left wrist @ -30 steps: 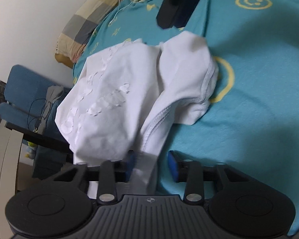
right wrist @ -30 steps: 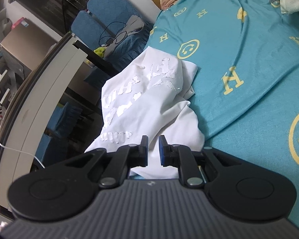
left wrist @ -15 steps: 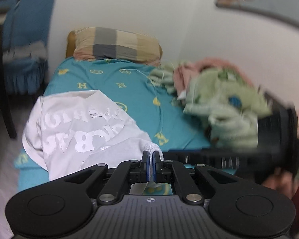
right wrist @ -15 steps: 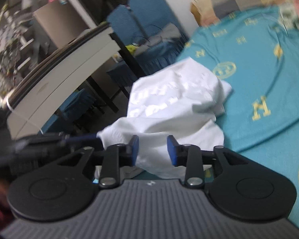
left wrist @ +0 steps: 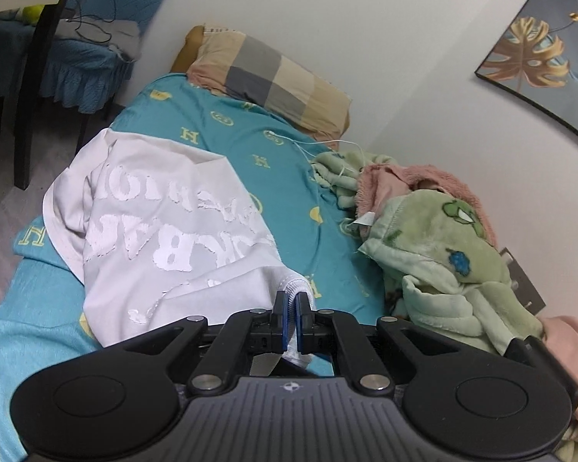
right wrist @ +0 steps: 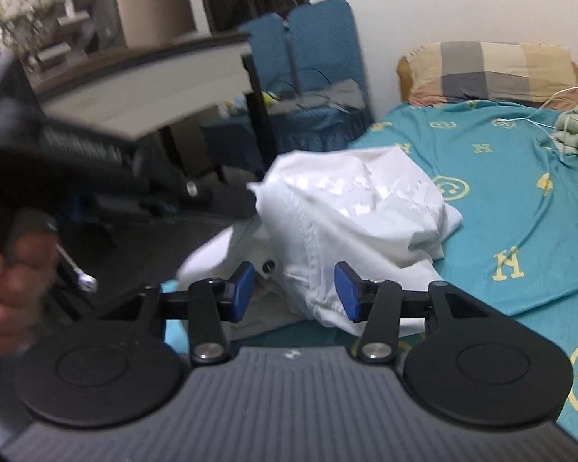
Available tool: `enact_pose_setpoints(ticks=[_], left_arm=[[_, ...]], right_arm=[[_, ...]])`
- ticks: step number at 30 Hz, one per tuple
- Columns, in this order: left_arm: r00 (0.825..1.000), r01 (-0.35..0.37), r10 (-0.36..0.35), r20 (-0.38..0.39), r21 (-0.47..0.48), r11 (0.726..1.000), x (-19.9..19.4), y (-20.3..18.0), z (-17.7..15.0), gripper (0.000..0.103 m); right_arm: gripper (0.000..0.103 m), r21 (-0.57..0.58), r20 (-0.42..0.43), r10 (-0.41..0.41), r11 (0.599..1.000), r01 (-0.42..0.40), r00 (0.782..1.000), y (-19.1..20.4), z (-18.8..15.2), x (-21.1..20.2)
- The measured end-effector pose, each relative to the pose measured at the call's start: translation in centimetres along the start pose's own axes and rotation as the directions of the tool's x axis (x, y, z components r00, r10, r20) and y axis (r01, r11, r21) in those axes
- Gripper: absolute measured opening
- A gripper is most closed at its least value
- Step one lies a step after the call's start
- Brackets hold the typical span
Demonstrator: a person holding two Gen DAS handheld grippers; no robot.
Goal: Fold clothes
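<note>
A white T-shirt [left wrist: 165,231] with raised white lettering lies bunched at the near corner of the teal bed sheet [left wrist: 281,188]. My left gripper [left wrist: 292,302] is shut on a stitched edge of the shirt and holds that edge lifted. In the right wrist view the same shirt [right wrist: 350,211] is pulled up at its left corner, where the blurred left gripper [right wrist: 244,202] pinches it. My right gripper [right wrist: 294,290] has its jaws opening. Cloth shows in the gap between the blue pads [right wrist: 244,288], but they do not press on it.
A plaid pillow [left wrist: 269,77] lies at the head of the bed. Green and pink blankets [left wrist: 443,254] are heaped along the wall side. Blue chairs [right wrist: 308,69] and a desk [right wrist: 154,88] stand off the bed's left edge. A hand [right wrist: 4,269] grips the left tool.
The left jaws closed on the shirt's edge, then rolled and rose with it. The right jaws went from nearly shut to wide apart, and that view swung level.
</note>
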State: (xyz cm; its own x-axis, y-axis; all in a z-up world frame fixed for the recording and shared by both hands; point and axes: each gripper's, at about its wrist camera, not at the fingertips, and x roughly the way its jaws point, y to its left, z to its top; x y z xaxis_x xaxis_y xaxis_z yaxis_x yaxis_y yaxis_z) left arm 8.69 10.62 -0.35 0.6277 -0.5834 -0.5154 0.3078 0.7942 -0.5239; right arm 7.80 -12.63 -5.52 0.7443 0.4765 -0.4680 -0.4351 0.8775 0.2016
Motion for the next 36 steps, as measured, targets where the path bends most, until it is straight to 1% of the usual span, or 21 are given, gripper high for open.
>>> enact_pose_setpoints(ticks=[3, 5, 7, 9, 12, 15, 17, 21, 23, 24, 25, 26, 27, 28, 29, 30, 32, 33, 35, 36], left_arm=[[1.000, 0.005, -0.006, -0.018, -0.025, 1.000, 0.9, 0.0, -0.4, 0.004], [1.000, -0.006, 0.006, -0.024, -0.011, 1.000, 1.3, -0.3, -0.7, 0.004], [1.000, -0.015, 0.015, -0.024, 0.000, 1.000, 1.6, -0.6, -0.8, 0.004], [0.999, -0.021, 0.021, -0.024, 0.006, 1.000, 1.9, -0.9, -0.9, 0.004], [0.999, -0.036, 0.036, -0.024, 0.017, 0.999, 2.1, -1.1, -1.1, 0.004], [0.998, -0.049, 0.050, -0.034, 0.026, 0.998, 2.4, -1.3, -1.3, 0.005], [0.997, -0.059, 0.061, -0.042, 0.042, 0.997, 2.6, -1.5, -1.5, 0.005], [0.993, -0.095, 0.102, -0.068, 0.101, 0.990, 3.0, -2.1, -1.9, 0.009], [0.985, -0.133, 0.148, -0.083, 0.167, 0.977, 3.2, -2.5, -2.4, 0.012], [0.981, -0.152, 0.173, -0.089, 0.201, 0.968, 3.4, -2.7, -2.6, 0.016], [0.975, -0.172, 0.200, -0.099, 0.241, 0.955, 3.6, -3.0, -3.0, 0.020], [0.969, -0.188, 0.226, -0.104, 0.284, 0.940, 3.7, -3.4, -3.5, 0.020], [0.963, -0.199, 0.247, -0.106, 0.335, 0.921, 3.9, -3.9, -4.0, 0.025], [0.958, -0.209, 0.268, -0.105, 0.385, 0.899, 4.0, -4.4, -4.5, 0.035], [0.953, -0.218, 0.288, -0.099, 0.438, 0.872, 4.2, -4.9, -5.1, 0.041], [0.946, -0.235, 0.313, -0.083, 0.491, 0.839, 4.3, -5.5, -5.7, 0.047], [0.922, -0.281, 0.383, -0.053, 0.588, 0.759, 5.3, -6.5, -6.9, 0.048], [0.911, -0.289, 0.408, -0.056, 0.617, 0.732, 5.9, -6.7, -7.4, 0.048], [0.895, -0.296, 0.442, -0.063, 0.658, 0.692, 7.0, -6.9, -8.1, 0.048], [0.884, -0.302, 0.464, -0.058, 0.687, 0.661, 7.5, -7.0, -8.6, 0.048]], right_arm=[[0.049, 0.006, -0.015, -0.055, 0.998, 0.055, 0.998, 0.4, -0.4, 1.7], [0.049, 0.018, -0.029, -0.087, 0.996, 0.087, 0.996, 0.5, -0.6, 2.4], [0.049, 0.017, -0.042, -0.151, 0.988, 0.152, 0.988, 0.3, -0.7, 2.6], [0.049, 0.028, -0.055, -0.195, 0.980, 0.197, 0.979, -0.2, -0.8, 2.3], [0.049, 0.092, -0.112, -0.245, 0.962, 0.256, 0.963, -1.4, -0.7, 1.9], [0.049, 0.161, -0.184, -0.260, 0.943, 0.290, 0.948, -2.4, -1.2, 1.1], [0.049, 0.206, -0.208, -0.245, 0.935, 0.288, 0.947, -2.8, -1.7, 0.2], [0.049, 0.235, -0.204, -0.281, 0.916, 0.325, 0.938, -3.2, -1.9, -1.1], [0.049, 0.243, -0.204, -0.284, 0.913, 0.329, 0.937, -3.6, -2.0, -1.0], [0.049, 0.250, -0.205, -0.282, 0.911, 0.329, 0.937, -3.9, -2.1, -0.9], [0.049, 0.261, -0.204, -0.282, 0.907, 0.330, 0.937, -4.1, -2.2, -0.8], [0.049, 0.273, -0.202, -0.281, 0.904, 0.329, 0.938, -4.4, -2.3, -0.7], [0.049, 0.286, -0.198, -0.278, 0.901, 0.327, 0.940, -4.7, -2.3, -0.6], [0.049, 0.305, -0.192, -0.268, 0.898, 0.317, 0.944, -5.0, -2.2, -0.5], [0.049, 0.328, -0.183, -0.253, 0.895, 0.301, 0.950, -5.2, -2.1, -0.6], [0.049, 0.350, -0.174, -0.238, 0.892, 0.286, 0.955, -5.5, -2.0, -0.7], [0.049, 0.386, -0.158, -0.217, 0.884, 0.263, 0.963, -6.0, -1.8, -0.9], [0.049, 0.400, -0.153, -0.209, 0.881, 0.254, 0.966, -6.2, -1.7, -0.9], [0.049, 0.423, -0.146, -0.195, 0.874, 0.239, 0.970, -6.6, -1.6, -0.9], [0.049, 0.435, -0.145, -0.188, 0.870, 0.233, 0.971, -6.7, -1.6, -0.9]])
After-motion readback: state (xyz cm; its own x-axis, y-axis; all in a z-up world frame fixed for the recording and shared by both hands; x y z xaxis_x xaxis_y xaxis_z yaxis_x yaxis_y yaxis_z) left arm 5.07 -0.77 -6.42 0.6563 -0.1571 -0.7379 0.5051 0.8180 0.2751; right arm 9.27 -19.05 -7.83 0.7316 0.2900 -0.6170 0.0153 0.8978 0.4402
